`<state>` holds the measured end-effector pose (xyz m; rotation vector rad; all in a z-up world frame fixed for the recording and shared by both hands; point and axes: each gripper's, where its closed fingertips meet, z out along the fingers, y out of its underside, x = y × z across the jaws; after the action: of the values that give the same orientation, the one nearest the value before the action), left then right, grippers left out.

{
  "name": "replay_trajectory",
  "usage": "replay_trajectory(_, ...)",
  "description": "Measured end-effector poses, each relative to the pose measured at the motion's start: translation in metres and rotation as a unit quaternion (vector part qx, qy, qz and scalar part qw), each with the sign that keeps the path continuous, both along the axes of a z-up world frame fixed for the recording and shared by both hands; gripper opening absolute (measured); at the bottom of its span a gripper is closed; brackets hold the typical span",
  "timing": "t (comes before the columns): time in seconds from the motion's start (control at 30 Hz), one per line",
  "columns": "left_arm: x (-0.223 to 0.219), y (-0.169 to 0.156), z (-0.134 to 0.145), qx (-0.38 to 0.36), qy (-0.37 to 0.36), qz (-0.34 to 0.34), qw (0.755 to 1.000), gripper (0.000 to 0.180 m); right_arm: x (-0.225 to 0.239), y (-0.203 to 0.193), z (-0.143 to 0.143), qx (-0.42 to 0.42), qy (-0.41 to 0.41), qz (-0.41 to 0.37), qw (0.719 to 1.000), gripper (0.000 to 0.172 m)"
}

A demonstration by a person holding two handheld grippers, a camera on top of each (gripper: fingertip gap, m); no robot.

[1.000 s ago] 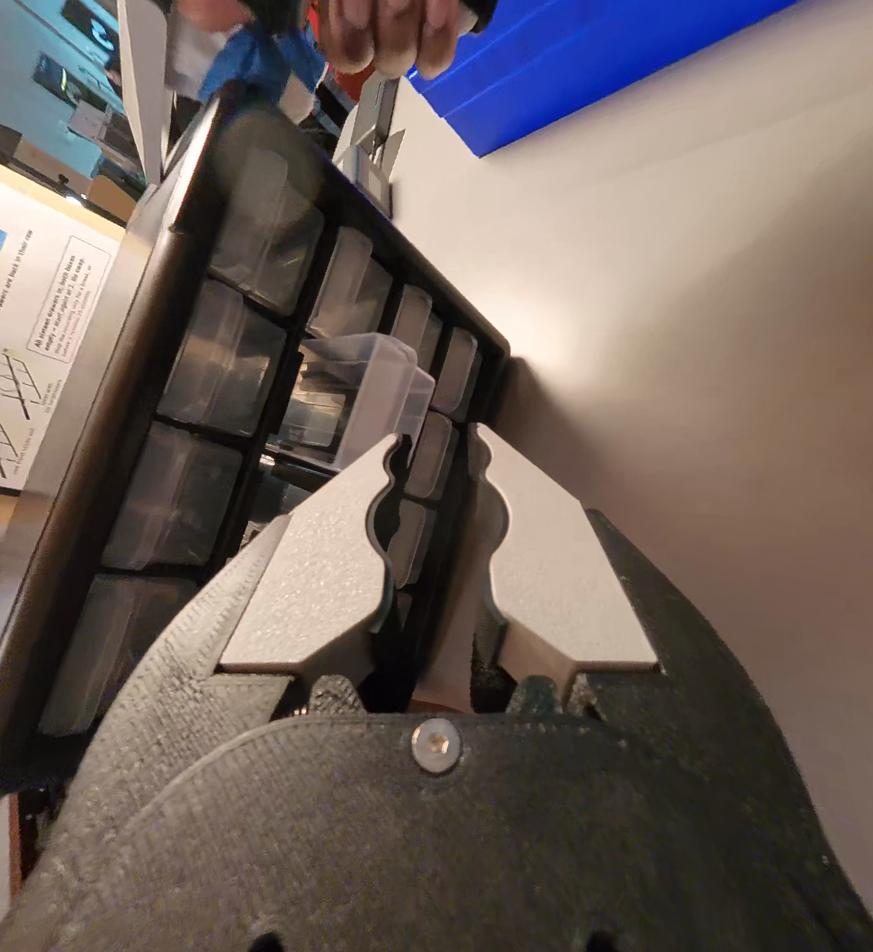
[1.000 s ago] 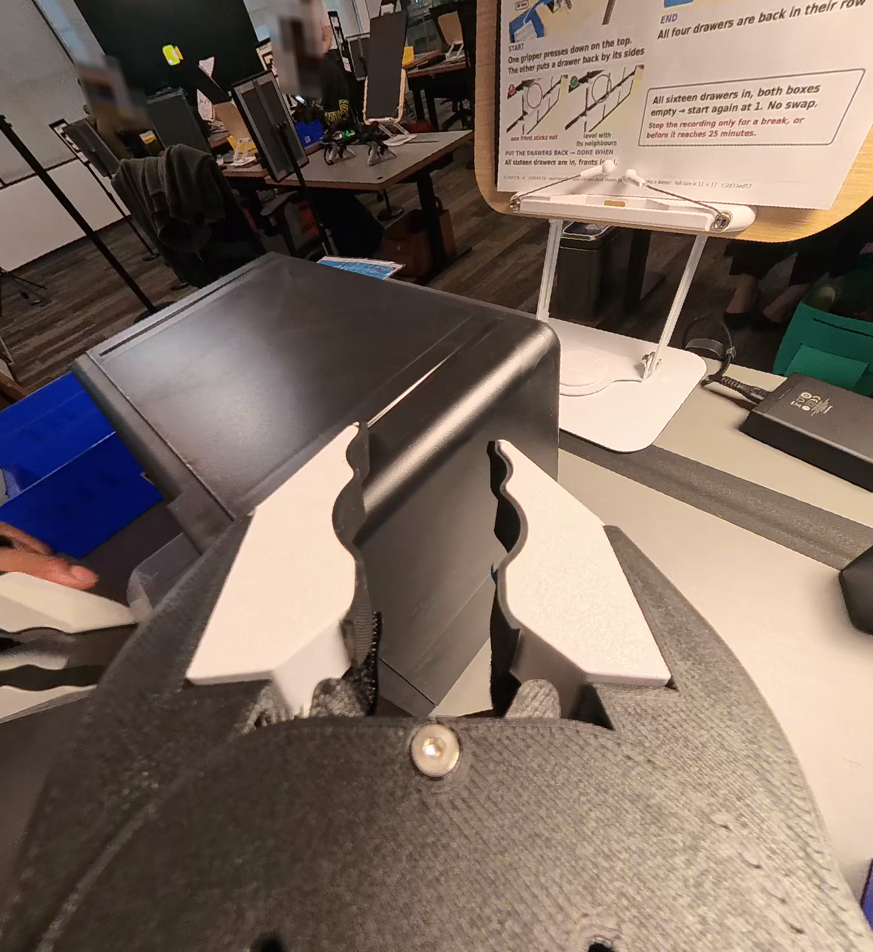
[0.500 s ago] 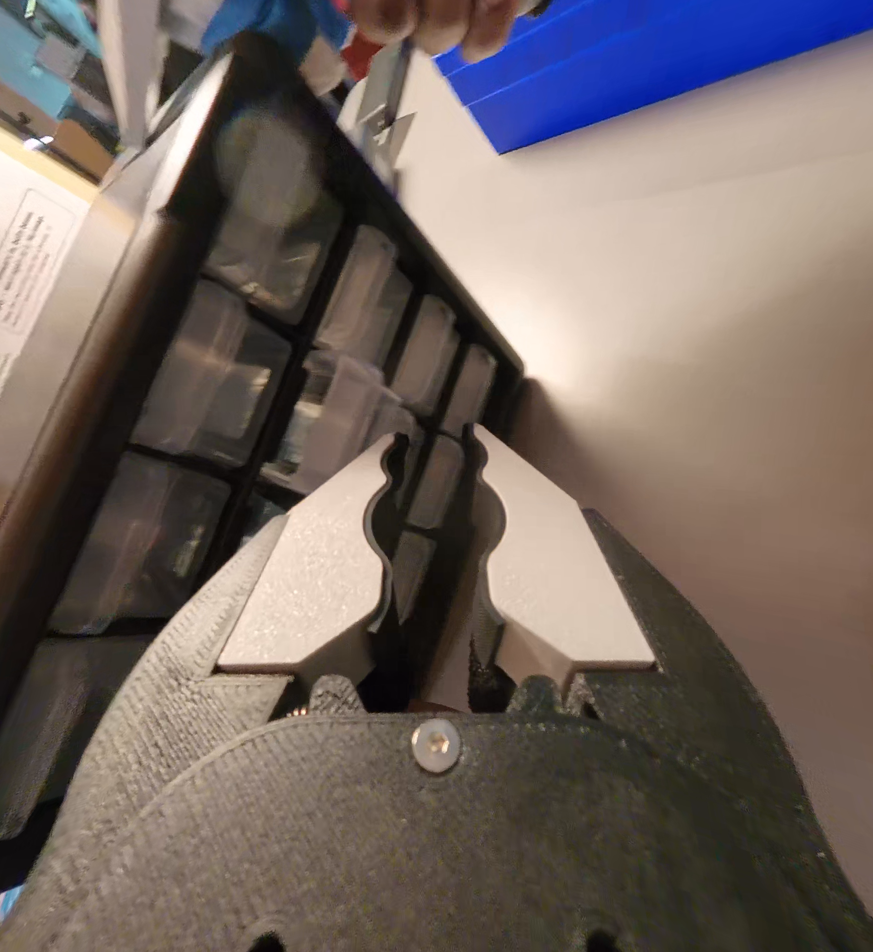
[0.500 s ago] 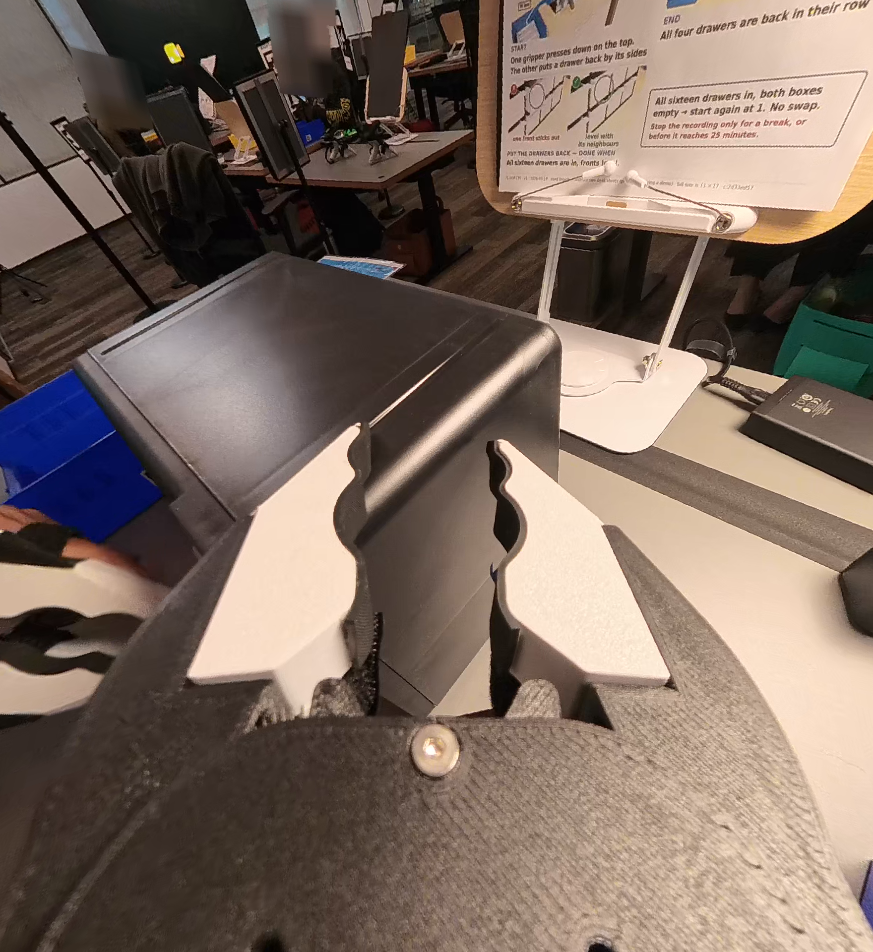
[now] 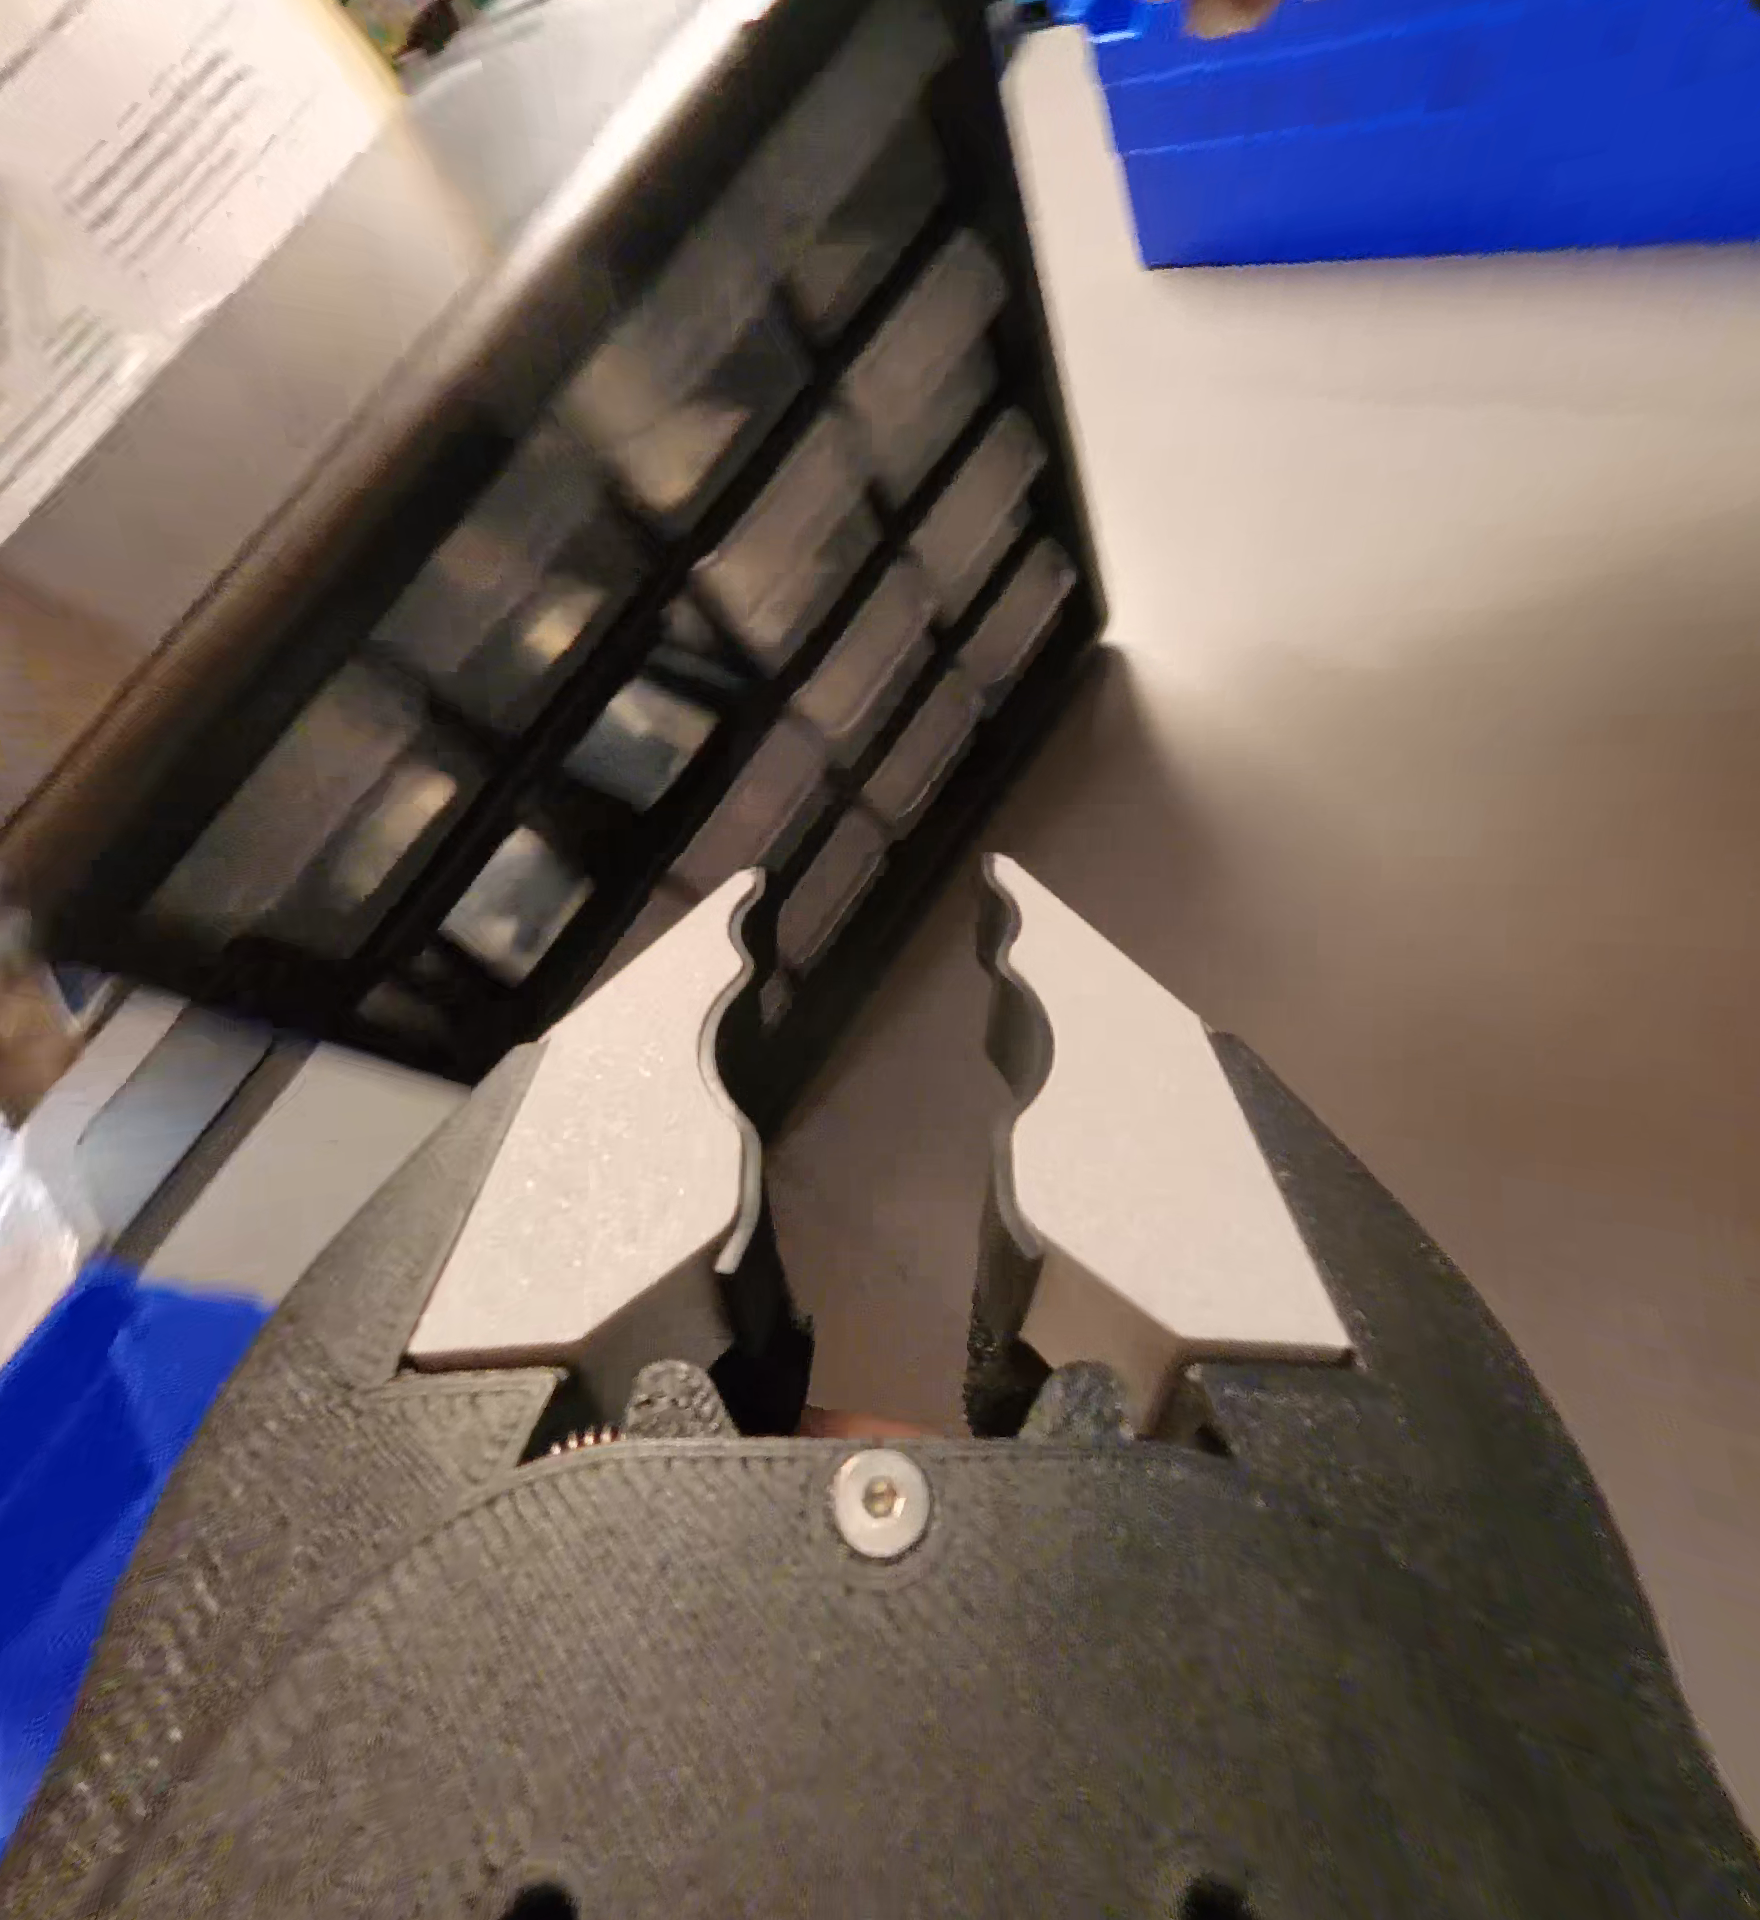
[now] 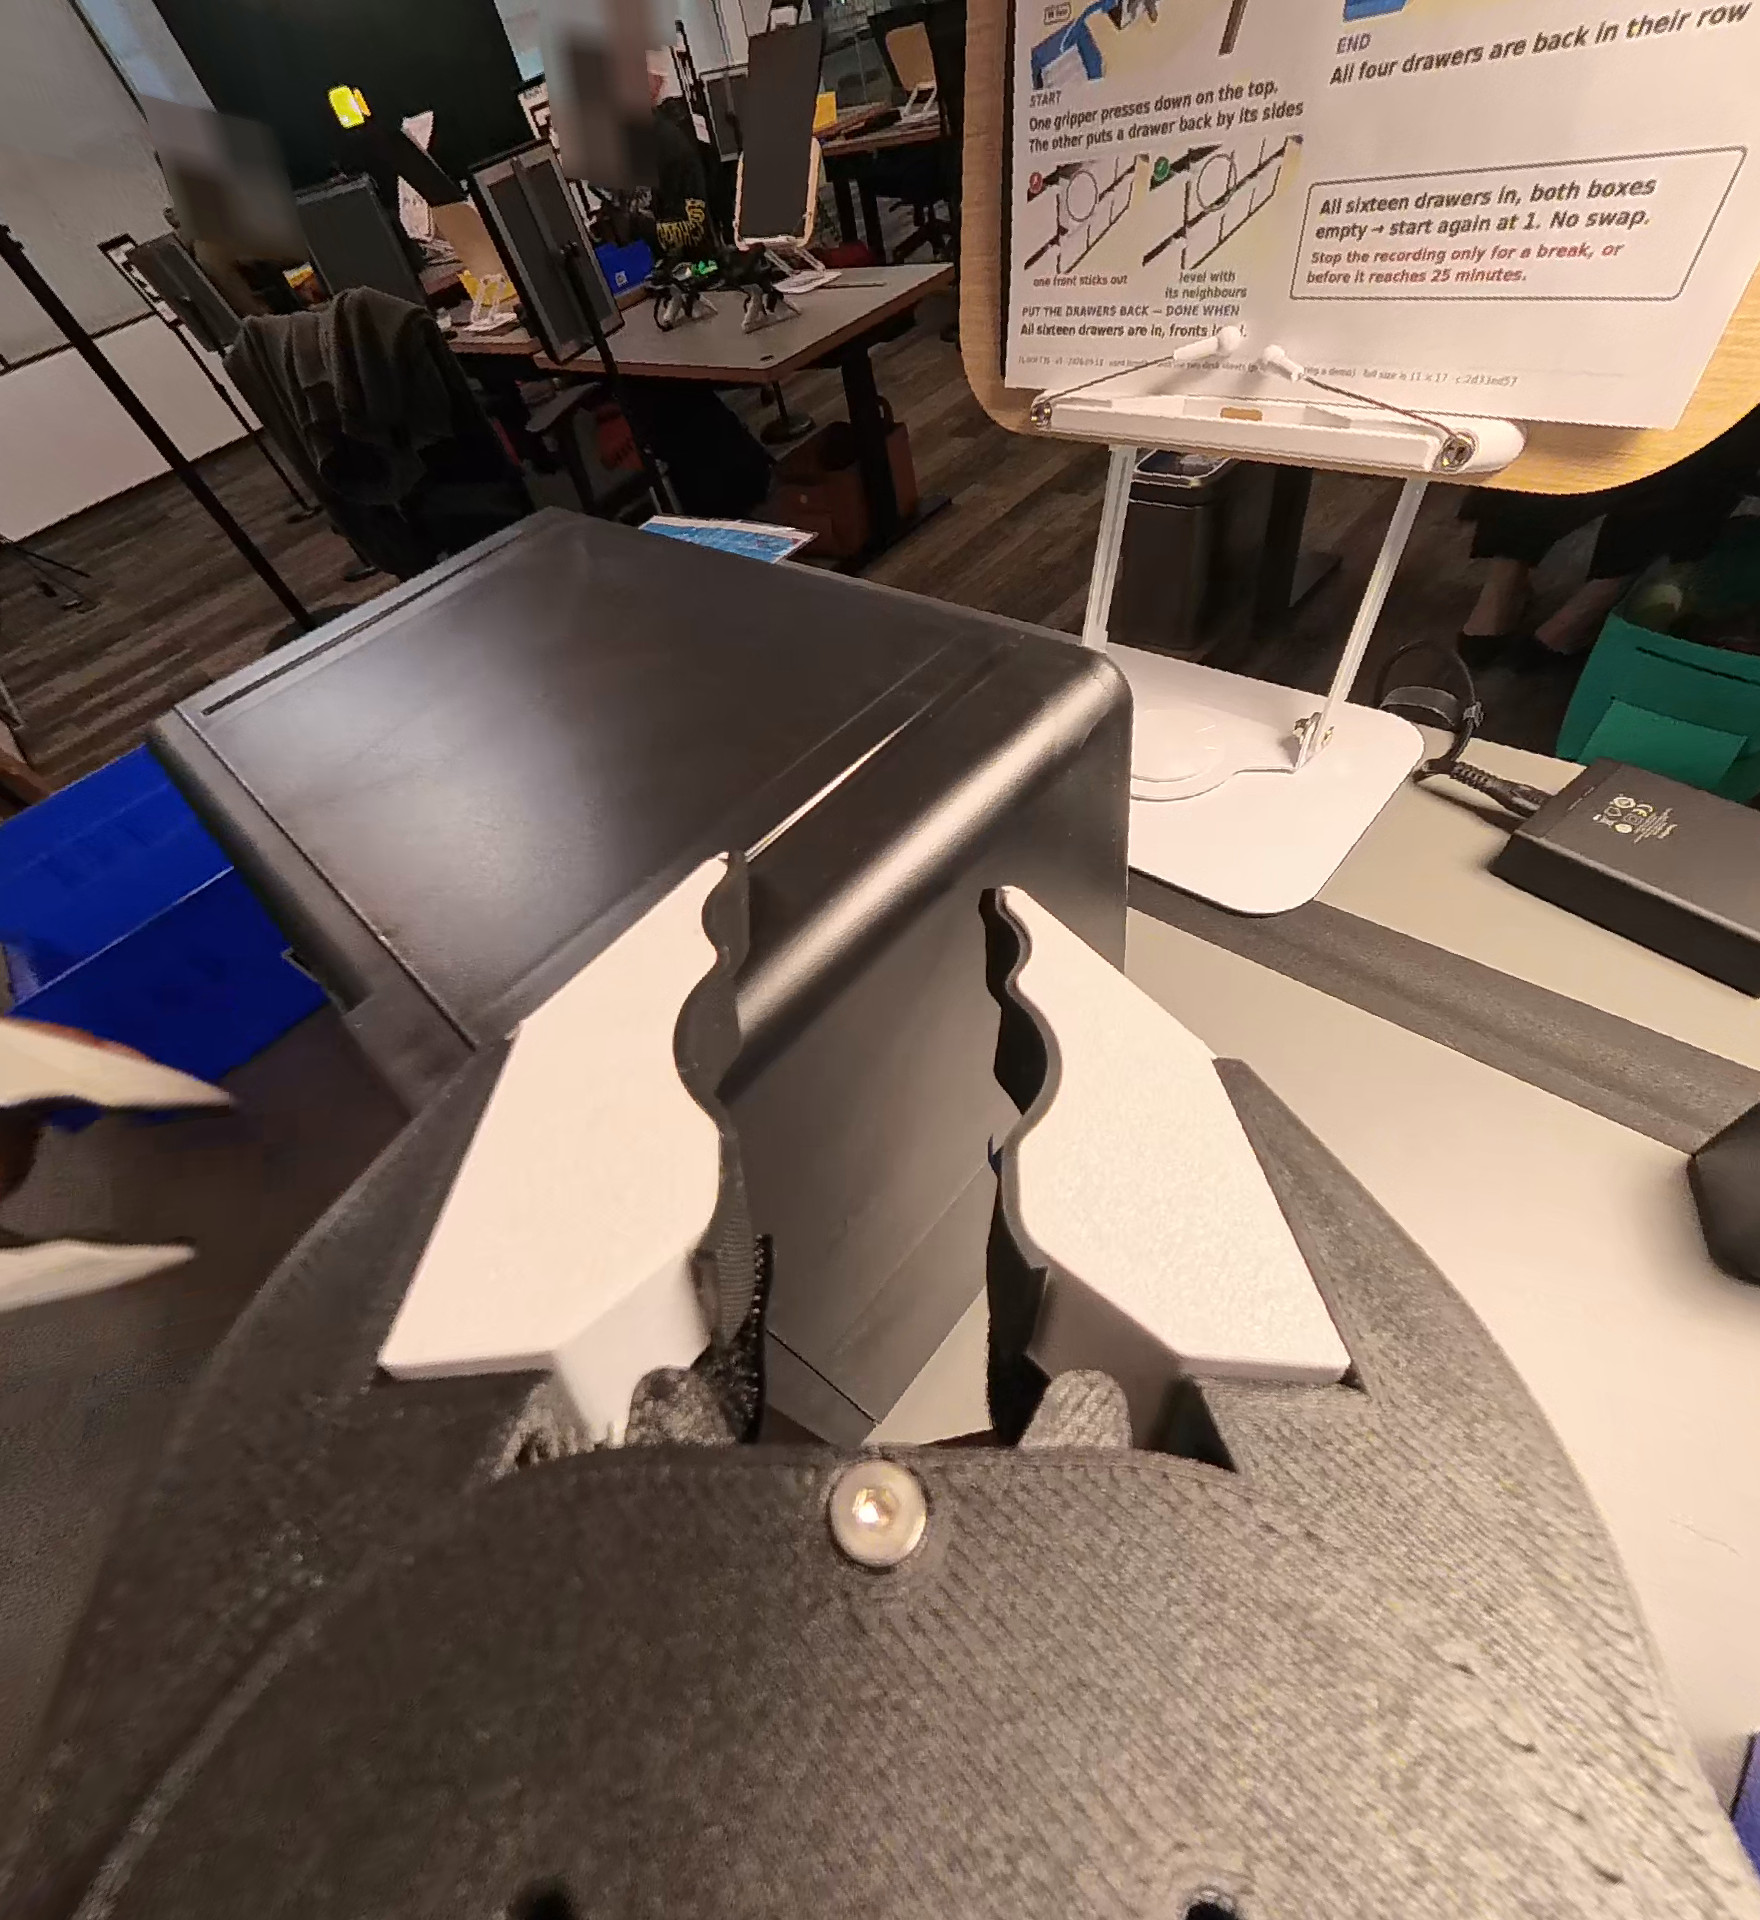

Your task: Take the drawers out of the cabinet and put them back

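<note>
My left wrist camera sits low on the table, rolled, facing the cabinet (image 5: 647, 499) drawer fronts at 11 o'clock, close. My right wrist camera looks down across its top (image 6: 585, 727) from above. Both views share the cabinet and blue bins (image 5: 1478, 135).

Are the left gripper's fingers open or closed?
Open. The left gripper shows a clear gap between its fingers; only the table and the cabinet's corner show through it.

The cabinet (image 6: 647, 748) stood on the counter (image 6: 1478, 1195). A document stand (image 6: 1271, 790) stood behind it at two o'clock, a bin (image 6: 117, 935) beside it at nine o'clock, drawers (image 5: 772, 582) in its slots.
</note>
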<state>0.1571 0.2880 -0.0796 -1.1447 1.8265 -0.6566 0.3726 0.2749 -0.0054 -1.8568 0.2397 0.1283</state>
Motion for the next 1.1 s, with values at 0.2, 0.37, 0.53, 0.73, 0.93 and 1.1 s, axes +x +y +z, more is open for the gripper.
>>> replay_trajectory(0.2,-0.083,0.105,0.031,-0.063,-0.021,0.187,0.98,0.04,0.0,0.0,0.0,0.0,-0.001,-0.002,1.0,0.048)
replay_trajectory(0.37,-0.166,0.206,0.011,-0.119,0.028,0.365,0.923,0.047,0.0,0.0,0.0,-0.001,-0.006,-0.005,1.0,0.048)
replay_trajectory(0.53,-0.203,0.272,-0.047,-0.274,0.044,0.454,0.847,0.057,-0.001,-0.001,0.001,-0.002,-0.009,-0.006,1.0,0.047)
replay_trajectory(0.73,-0.186,0.302,-0.085,-0.355,0.039,0.487,0.797,0.067,-0.002,-0.001,0.001,-0.001,-0.008,-0.004,1.0,0.046)
replay_trajectory(0.93,-0.182,0.336,-0.117,-0.291,0.107,0.529,0.79,0.046,-0.002,0.0,0.001,0.001,-0.005,-0.001,1.0,0.046)
replay_trajectory(1.1,-0.199,0.359,-0.108,-0.118,0.152,0.516,0.835,0.022,-0.002,0.0,0.001,0.002,-0.004,0.002,1.0,0.046)
